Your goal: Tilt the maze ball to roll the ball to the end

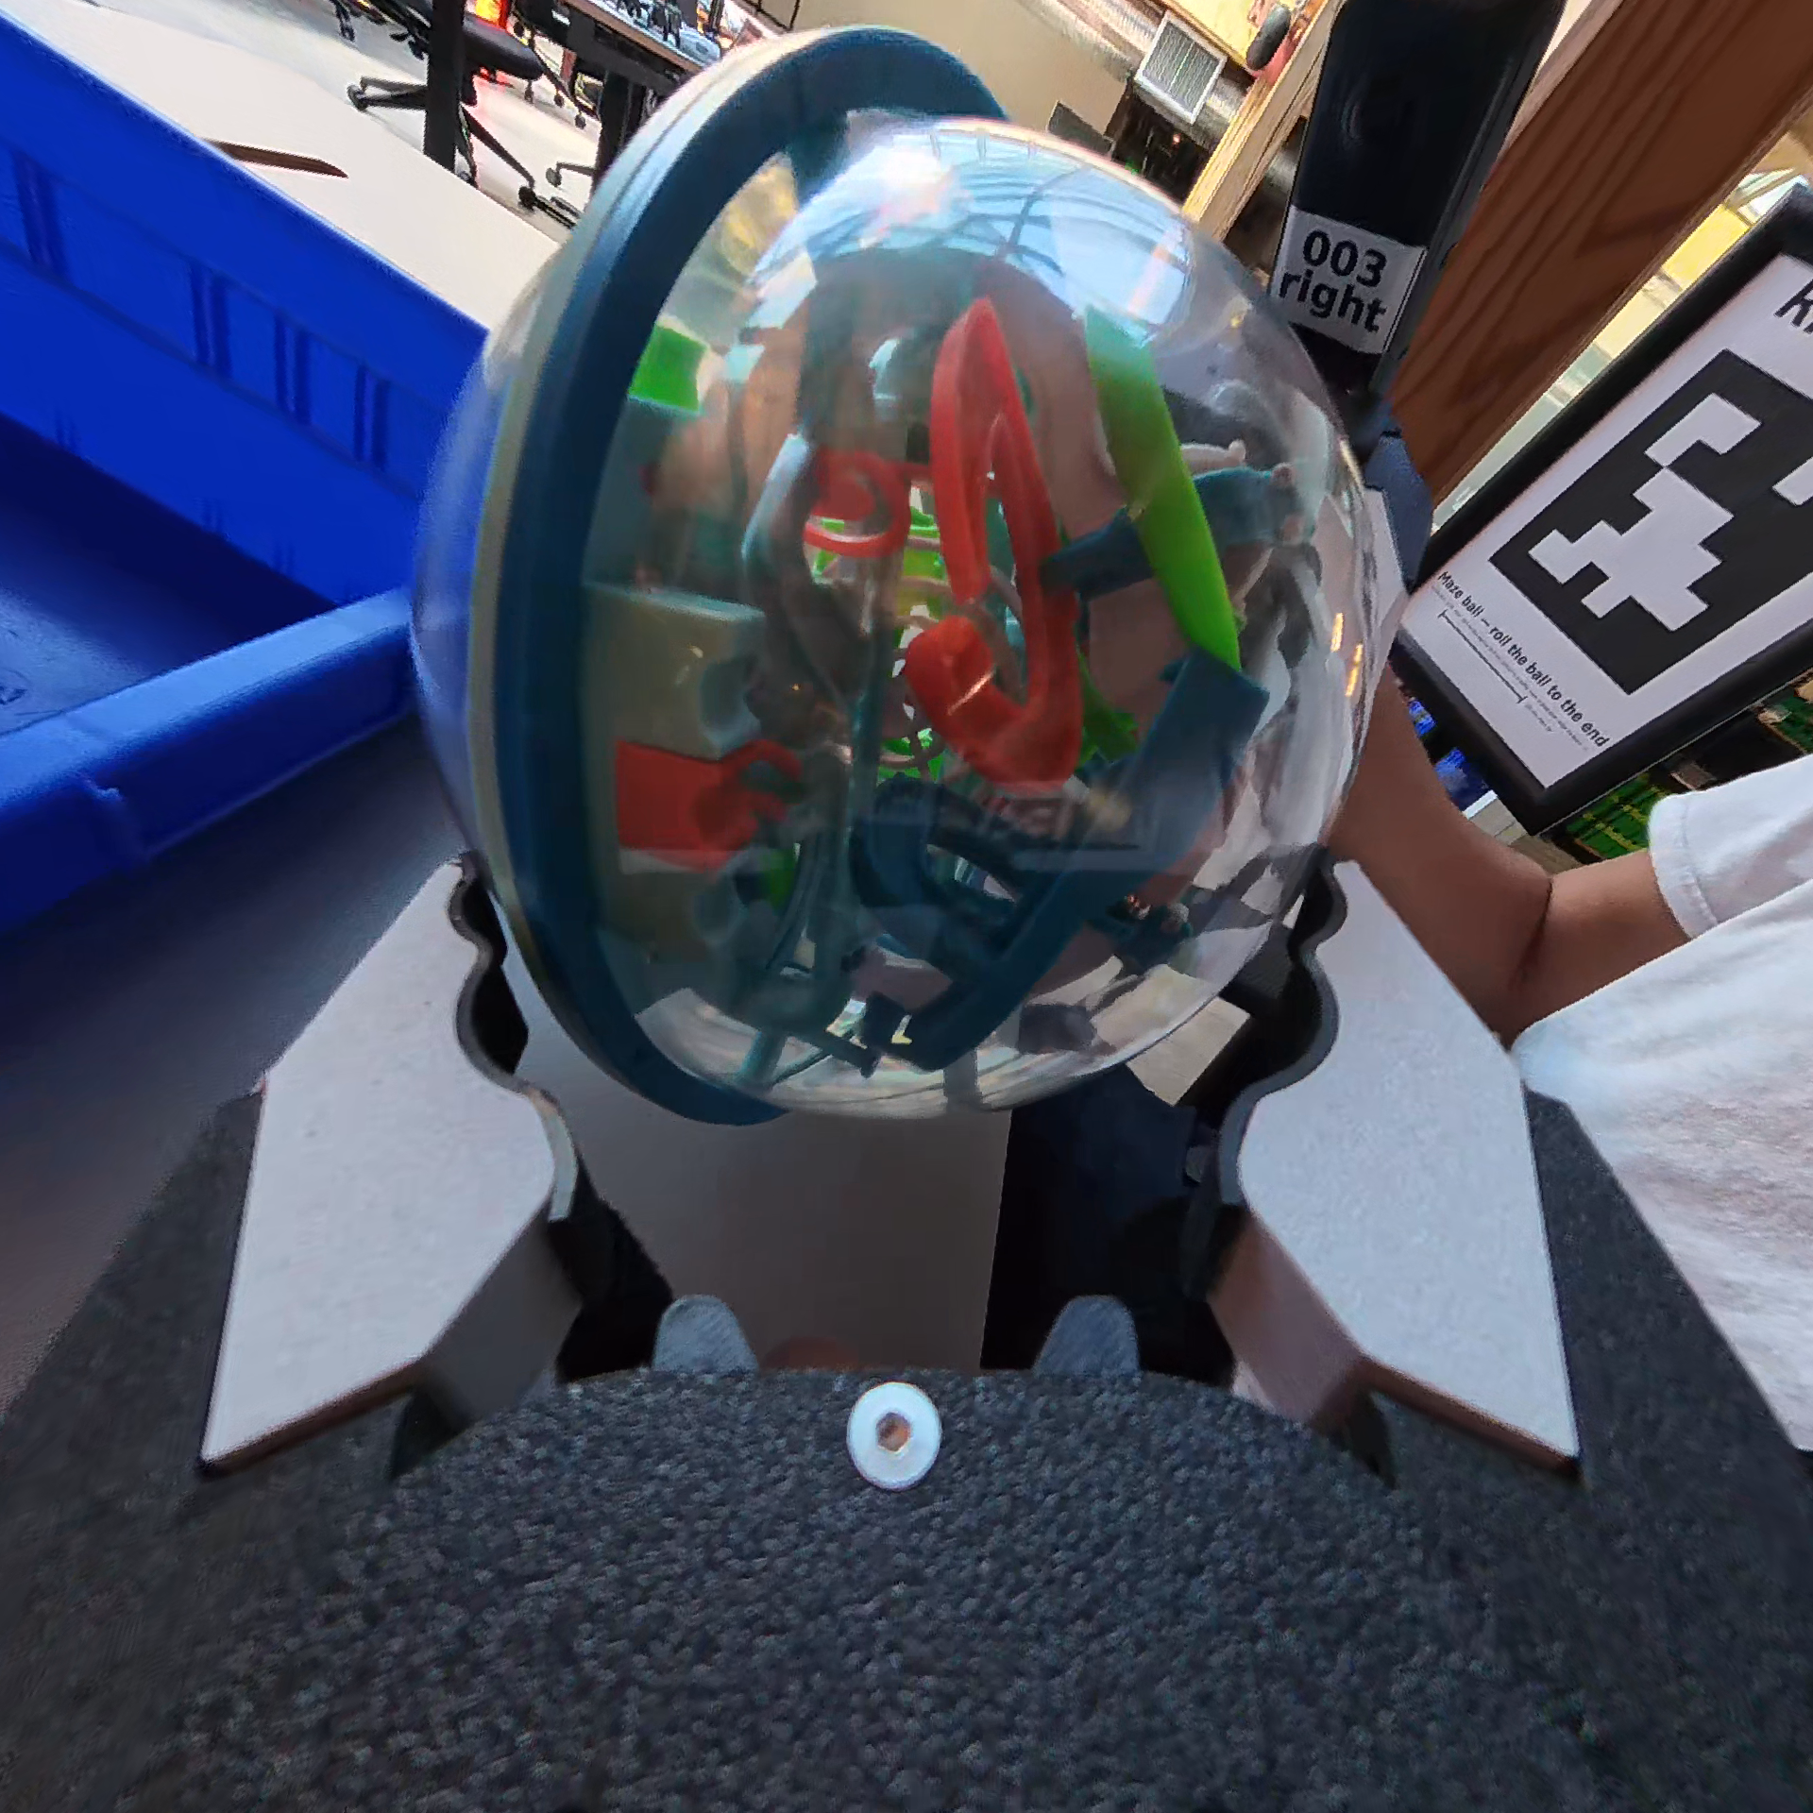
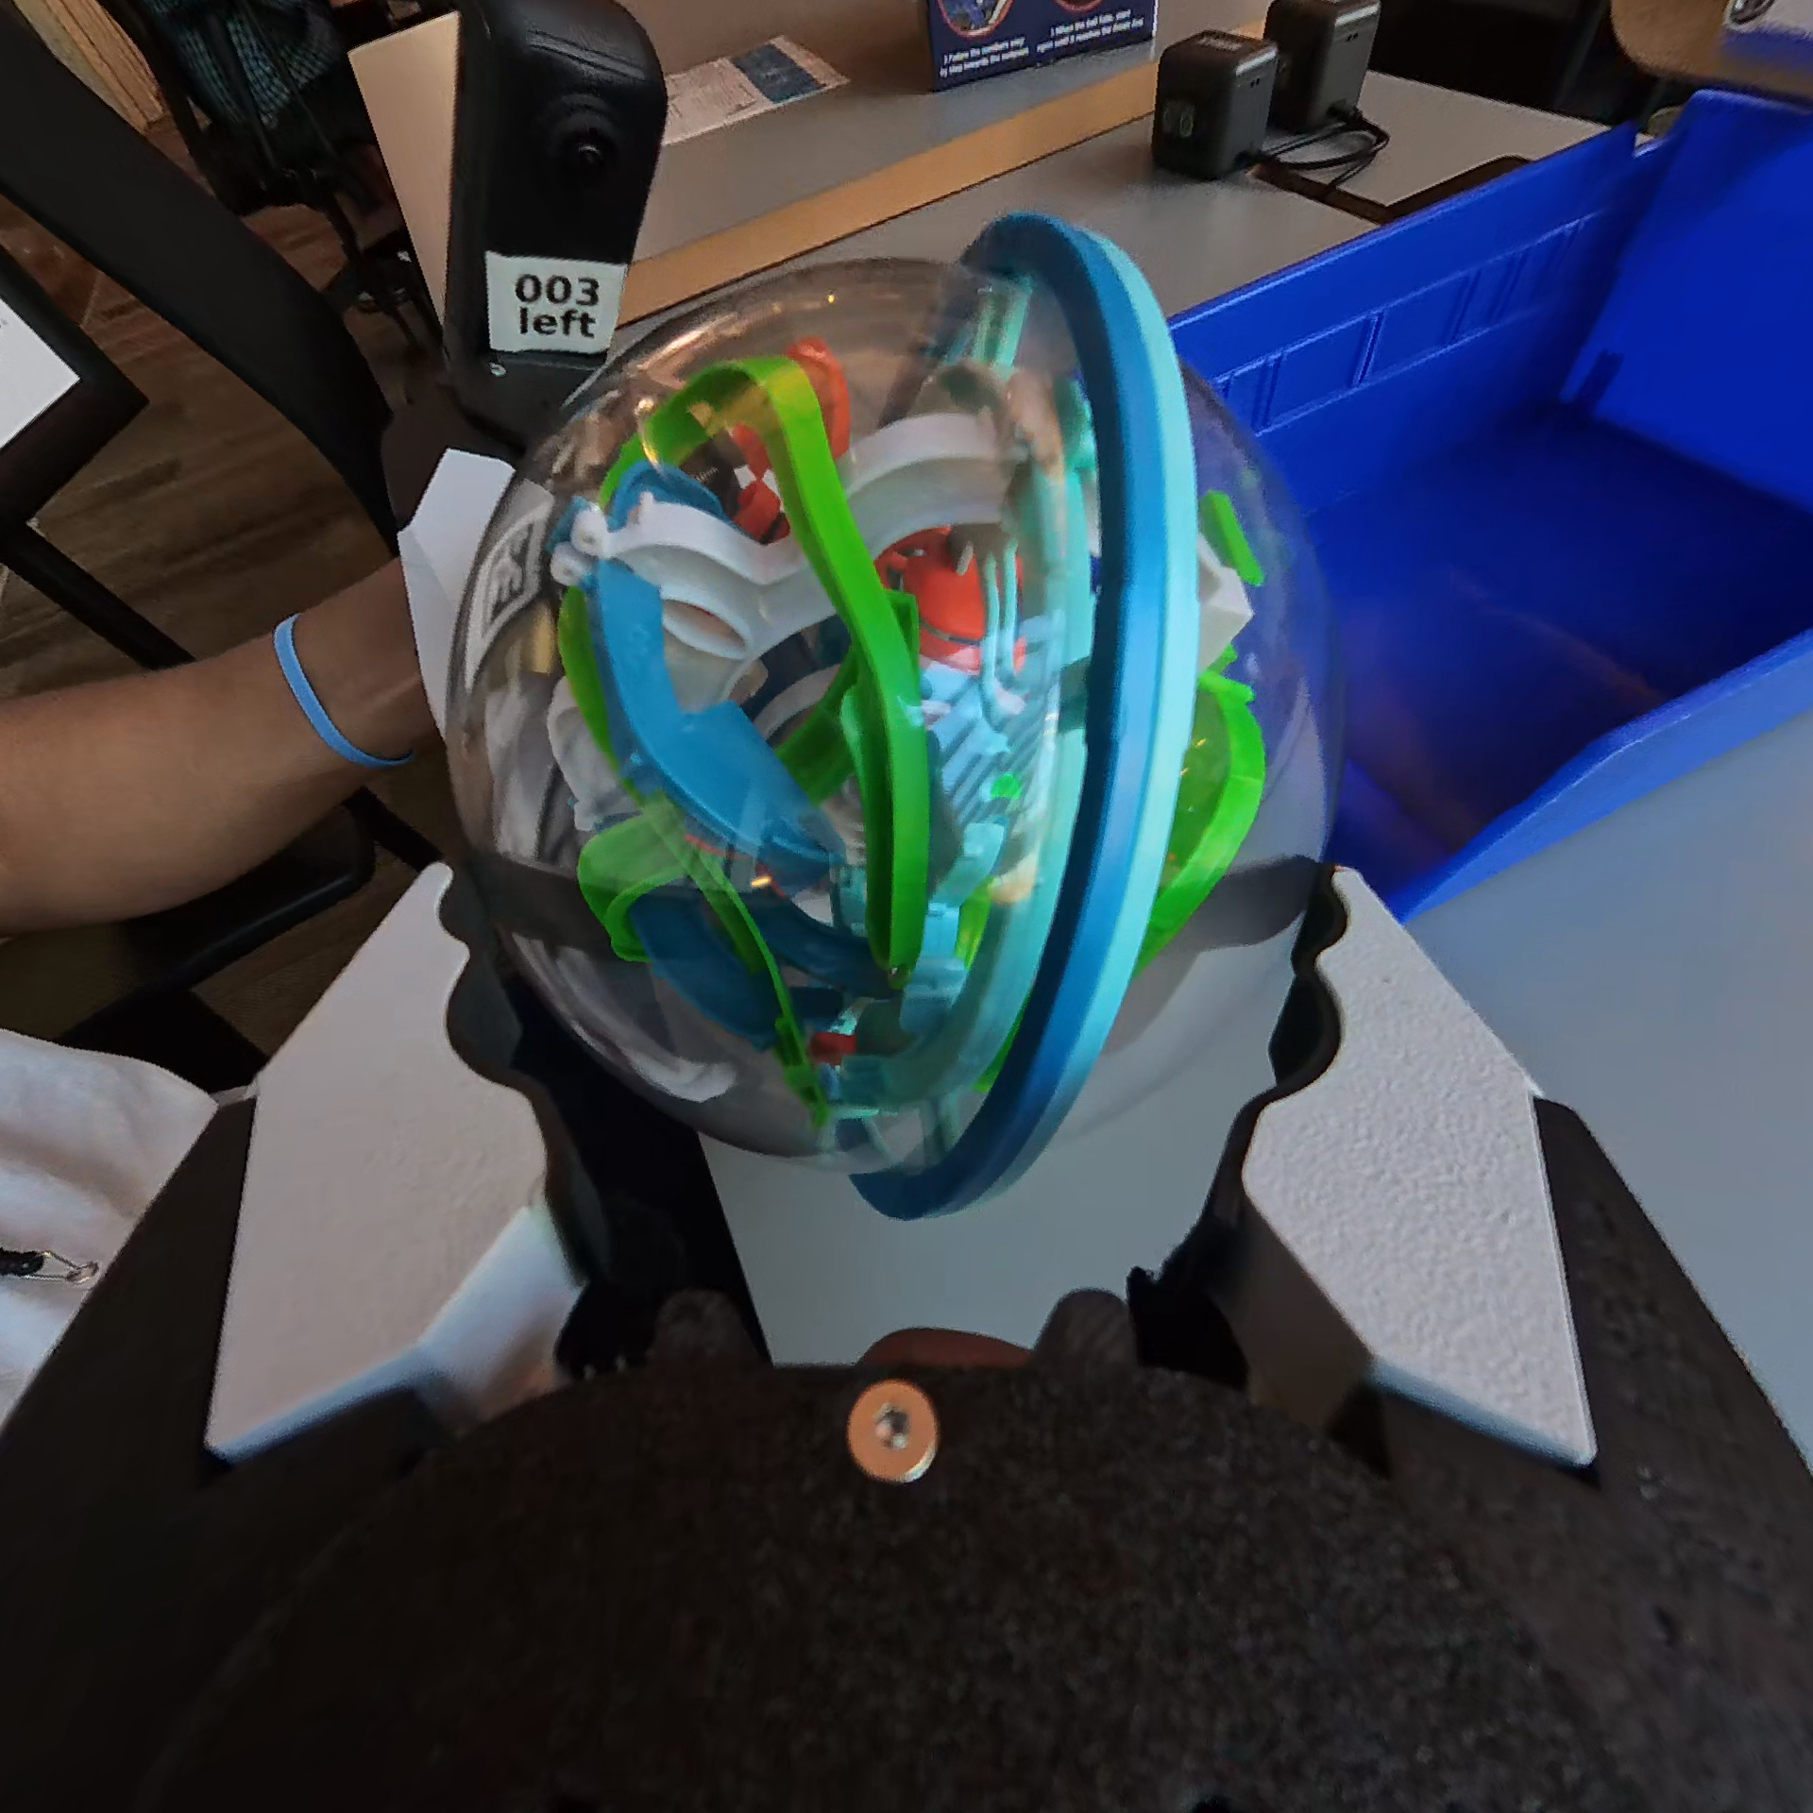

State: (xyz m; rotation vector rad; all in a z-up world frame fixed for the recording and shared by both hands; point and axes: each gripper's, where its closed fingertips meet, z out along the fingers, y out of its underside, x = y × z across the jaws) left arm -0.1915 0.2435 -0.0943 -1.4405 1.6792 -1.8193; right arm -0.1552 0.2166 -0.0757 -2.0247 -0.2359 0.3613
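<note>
The maze ball (image 1: 883, 608) is a clear sphere with a blue ring around its middle and red, green, blue and white tracks inside. It is held in the air over the grey table's edge (image 1: 785, 1226). My left gripper (image 1: 898, 942) is wide apart and shut on its lower half, one pad (image 1: 481, 942) at the ring and the other (image 1: 1310, 942) on the clear shell. My right gripper (image 2: 893, 942) clamps the same ball (image 2: 883, 687) from the opposite side, with its pads (image 2: 471, 942) on the shell. I cannot tell where the small ball inside is.
A large blue bin (image 1: 196, 491) stands beside the ball and also shows in the right wrist view (image 2: 1570, 491). A framed sign with a black-and-white marker (image 1: 1668, 491) stands at the right. A person's arm (image 2: 147, 765) reaches in. Small black devices (image 2: 1217, 98) sit on the far desk.
</note>
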